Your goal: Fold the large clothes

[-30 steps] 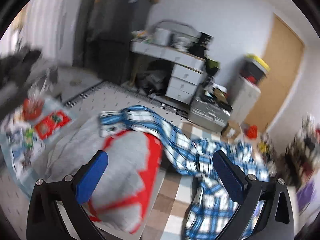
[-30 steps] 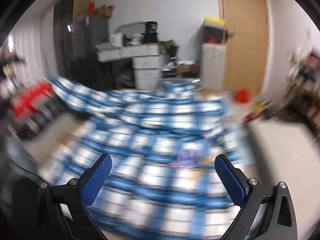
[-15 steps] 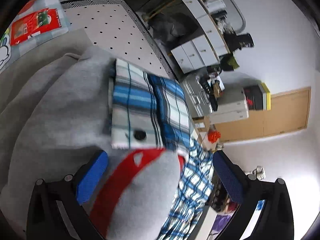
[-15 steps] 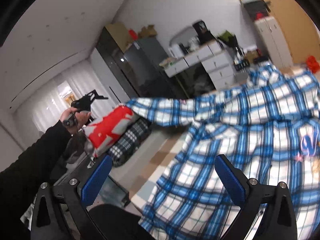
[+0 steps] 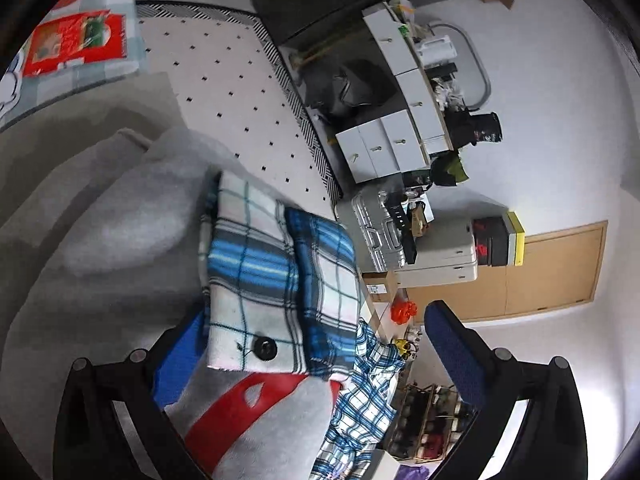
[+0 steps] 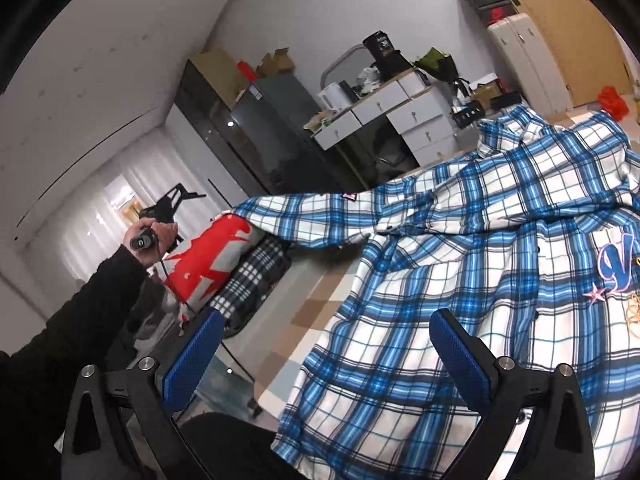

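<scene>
A blue and white plaid shirt [image 6: 480, 264] lies spread on the floor, one sleeve stretched left onto a grey and red garment [image 6: 208, 256]. In the left wrist view the sleeve cuff [image 5: 272, 280] with a black button lies on that grey and red garment [image 5: 256, 432]. My left gripper [image 5: 316, 360] is open, hovering right over the cuff. My right gripper [image 6: 324, 356] is open and empty above the shirt's lower left body. The person's left hand and sleeve [image 6: 100, 292] show in the right wrist view.
A grey blanket [image 5: 80, 220] lies under the pile. A dotted white rug [image 5: 240, 92], white drawers [image 5: 384, 148], a silver suitcase [image 5: 372, 232], a white cabinet [image 5: 440, 256] and a wooden door [image 5: 552, 272] ring the area. A black-and-white checked cloth [image 6: 256, 276] lies beside the red garment.
The left gripper has come closer over the sleeve cuff, which now fills more of its view. The right gripper holds nearly the same spot over the shirt.
</scene>
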Tool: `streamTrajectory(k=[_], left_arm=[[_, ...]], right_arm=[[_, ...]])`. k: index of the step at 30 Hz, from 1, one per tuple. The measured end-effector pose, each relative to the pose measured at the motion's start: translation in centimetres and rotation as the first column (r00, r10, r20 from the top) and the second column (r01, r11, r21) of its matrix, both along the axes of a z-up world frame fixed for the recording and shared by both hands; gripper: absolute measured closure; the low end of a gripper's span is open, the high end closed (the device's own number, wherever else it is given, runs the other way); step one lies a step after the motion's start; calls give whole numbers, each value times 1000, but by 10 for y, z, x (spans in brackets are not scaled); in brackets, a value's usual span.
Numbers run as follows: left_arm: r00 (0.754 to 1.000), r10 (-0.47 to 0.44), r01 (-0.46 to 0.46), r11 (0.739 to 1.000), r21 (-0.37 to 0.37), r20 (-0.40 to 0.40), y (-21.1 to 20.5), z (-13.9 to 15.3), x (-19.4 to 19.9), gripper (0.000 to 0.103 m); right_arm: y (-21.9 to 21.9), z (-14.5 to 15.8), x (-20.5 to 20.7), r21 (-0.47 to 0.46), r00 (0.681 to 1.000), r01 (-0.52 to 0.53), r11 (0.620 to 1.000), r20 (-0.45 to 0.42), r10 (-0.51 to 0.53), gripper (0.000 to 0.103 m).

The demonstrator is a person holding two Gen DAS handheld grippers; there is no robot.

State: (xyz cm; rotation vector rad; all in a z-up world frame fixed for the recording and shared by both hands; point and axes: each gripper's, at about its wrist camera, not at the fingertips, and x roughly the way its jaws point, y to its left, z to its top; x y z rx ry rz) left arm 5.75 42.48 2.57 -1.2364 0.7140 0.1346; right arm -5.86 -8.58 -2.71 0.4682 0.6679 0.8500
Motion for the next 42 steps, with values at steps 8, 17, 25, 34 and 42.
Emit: streamTrajectory(k=[8, 17, 25, 34, 42], left_arm=[[995, 74, -68, 995, 77, -73, 0, -5, 5, 96], [998, 56, -56, 969, 241, 7, -9, 32, 16, 102], [995, -23, -13, 934, 357, 96, -39, 67, 25, 102], [963, -195, 91, 885, 456, 187, -108, 121, 49, 102], [888, -427, 260, 772, 581, 171, -212, 156, 80, 102]], right_arm=[[7, 0, -6, -35, 999, -19, 999, 29, 20, 0], [8, 4, -12, -45, 998, -24, 999, 55, 26, 0], [1, 13, -18, -14, 997, -29, 999, 78, 30, 0], [-15, 20, -16, -21, 998, 26, 999, 64, -25, 0], [-21, 7, -5, -140, 994, 105, 985, -13, -108, 0]])
